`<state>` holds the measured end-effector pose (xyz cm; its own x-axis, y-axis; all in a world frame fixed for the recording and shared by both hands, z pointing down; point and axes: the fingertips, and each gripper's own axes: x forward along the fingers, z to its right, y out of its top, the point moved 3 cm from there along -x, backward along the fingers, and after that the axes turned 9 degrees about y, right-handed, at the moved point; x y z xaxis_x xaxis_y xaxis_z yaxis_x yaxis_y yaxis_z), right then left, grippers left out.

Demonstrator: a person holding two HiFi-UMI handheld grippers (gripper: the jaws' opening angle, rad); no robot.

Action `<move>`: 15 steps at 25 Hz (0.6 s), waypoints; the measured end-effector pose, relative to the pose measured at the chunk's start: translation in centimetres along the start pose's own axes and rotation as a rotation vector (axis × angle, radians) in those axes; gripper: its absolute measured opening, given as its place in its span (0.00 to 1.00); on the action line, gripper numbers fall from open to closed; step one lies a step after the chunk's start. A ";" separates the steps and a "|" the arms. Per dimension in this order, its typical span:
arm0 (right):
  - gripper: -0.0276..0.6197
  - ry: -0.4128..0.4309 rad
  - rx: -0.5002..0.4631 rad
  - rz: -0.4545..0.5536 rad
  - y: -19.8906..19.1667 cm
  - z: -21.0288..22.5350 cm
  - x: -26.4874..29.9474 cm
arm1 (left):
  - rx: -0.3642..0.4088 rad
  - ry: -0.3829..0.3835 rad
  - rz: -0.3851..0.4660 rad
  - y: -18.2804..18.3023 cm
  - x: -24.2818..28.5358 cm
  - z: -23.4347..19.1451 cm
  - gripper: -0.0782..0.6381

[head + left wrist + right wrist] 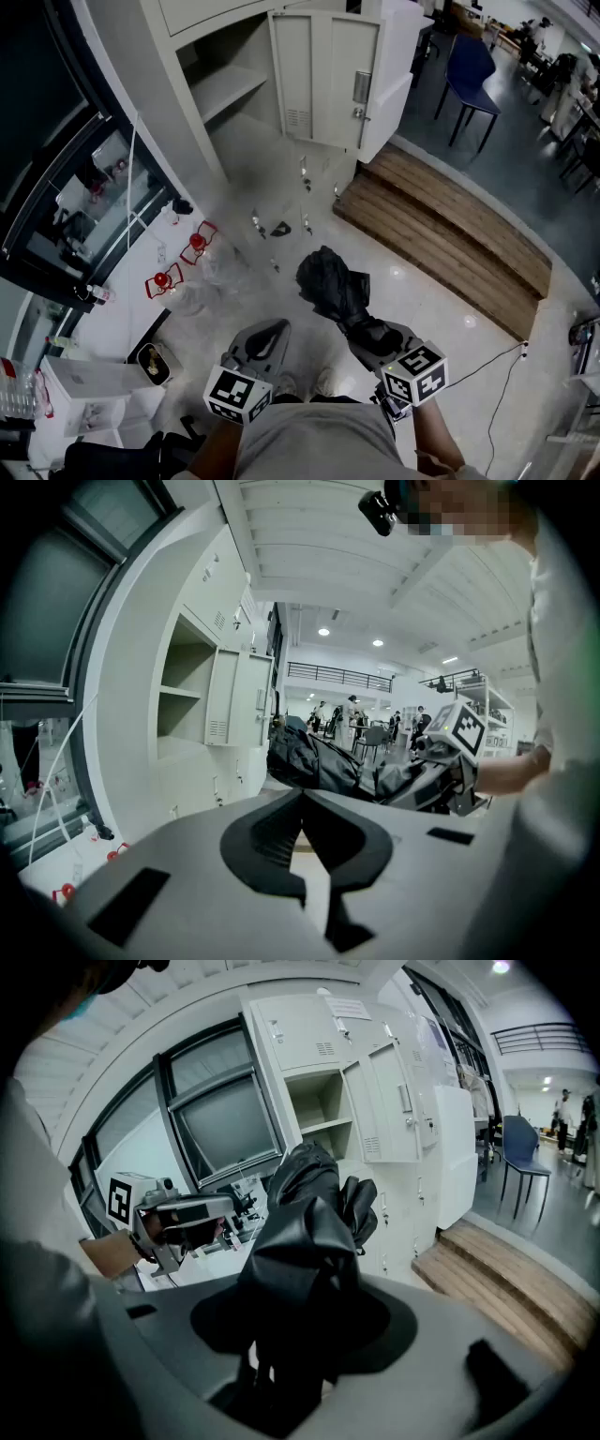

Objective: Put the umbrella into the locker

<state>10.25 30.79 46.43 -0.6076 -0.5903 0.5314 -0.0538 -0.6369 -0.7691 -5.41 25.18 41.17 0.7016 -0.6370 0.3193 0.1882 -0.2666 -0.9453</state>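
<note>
Head view: person stands on pale floor, facing the locker (234,56), which is well apart from them up-frame. Locker door (323,75) swung wide, bare shelf (225,89) showing, so the way in looks prepared. Right gripper (361,330) carries the umbrella (330,284): black, folded, its loose fabric bunched and sticking out ahead of the jaws toward the locker. Left gripper (270,333) rides beside it, apart from the fabric. Wooden step (441,225) lies to the right of the locker.

Left gripper view: jaws pressed together at the tips, nothing between them. Judged a spare hand for now, kept low and out of the way. Umbrella seen side-on, jutting from the other gripper toward the open compartment.

Right gripper view: jaws clamped on the umbrella's lower end; the bundle rises straight out between them and hides the pads. Gripping the end leaves the bulk leading, which suits pushing it in front-first. Open compartment sits up-frame beyond the fabric; blue chair (520,1152) far right.

Judgement: carrying stage, umbrella in the air, not yet at the locker. Floppy folds could snag the door edge or shelf lip on entry
</note>
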 end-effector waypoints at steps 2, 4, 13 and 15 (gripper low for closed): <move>0.38 0.001 -0.009 -0.006 -0.7 -1.5 -0.6 | -0.004 0.001 0.000 -0.2 -1.7 0.6 0.13; 0.38 0.004 -0.013 -0.008 -1.0 -2.7 -0.9 | -0.003 0.003 0.003 -0.3 -3.0 0.8 0.13; 0.38 0.012 -0.015 -0.019 -1.3 -5.2 0.0 | 0.008 0.000 0.028 -0.2 -5.3 0.6 0.13; 0.38 0.014 -0.017 -0.019 -1.3 -5.5 0.0 | 0.009 -0.001 0.029 -0.2 -5.6 0.5 0.13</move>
<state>5.93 34.36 45.44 -0.6172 -0.5710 0.5414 -0.0790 -0.6396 -0.7646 -8.99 29.18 39.50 0.7071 -0.6440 0.2919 0.1743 -0.2414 -0.9547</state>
